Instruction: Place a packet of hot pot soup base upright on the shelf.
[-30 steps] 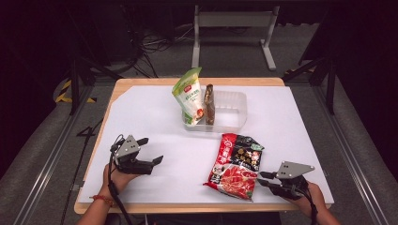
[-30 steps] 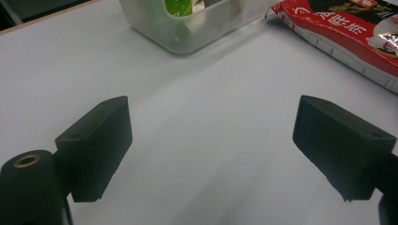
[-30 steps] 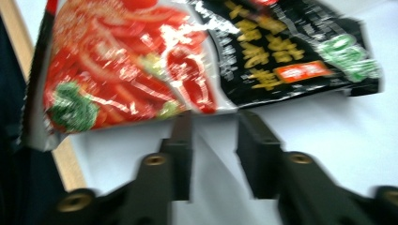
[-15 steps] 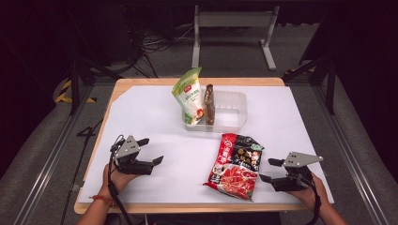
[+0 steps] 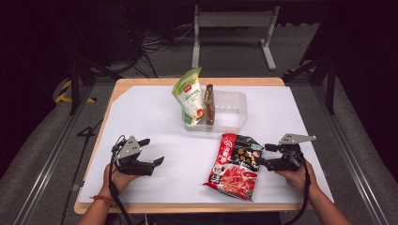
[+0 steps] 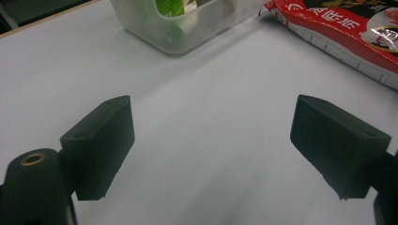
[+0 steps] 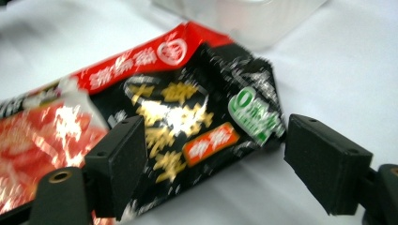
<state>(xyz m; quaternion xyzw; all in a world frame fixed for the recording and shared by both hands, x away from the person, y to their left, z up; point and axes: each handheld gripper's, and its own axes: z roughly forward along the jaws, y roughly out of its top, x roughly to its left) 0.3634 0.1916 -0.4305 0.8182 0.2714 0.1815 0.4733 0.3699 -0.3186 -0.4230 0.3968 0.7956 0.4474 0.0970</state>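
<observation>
Red-and-black snack packet (image 5: 234, 165) lies flat on the white tabletop (image 5: 150, 112), toward five o'clock from the tabletop's middle, its top corner just short of the clear plastic tub (image 5: 230, 110). The right claw (image 5: 261, 154) sits at three o'clock of the packet, low over the tabletop, its jaws spread wide and pointing at the packet's right edge. In the right gripper view the packet (image 7: 178, 122) lies between and beyond the two jaws, which stand apart on either side of its upper corner and grip nothing; whether either jaw touches the wrapper cannot be told.

The left claw (image 5: 154, 151) rests at nine o'clock of the packet, well apart from it, jaws wide open and empty over bare white surface. In the left gripper view the tub (image 6: 187, 23) is ahead at twelve o'clock and the packet (image 6: 342, 33) at two o'clock.

A green pouch (image 5: 189, 96) and a brown bar (image 5: 209, 104) stand upright in the tub's left end.
</observation>
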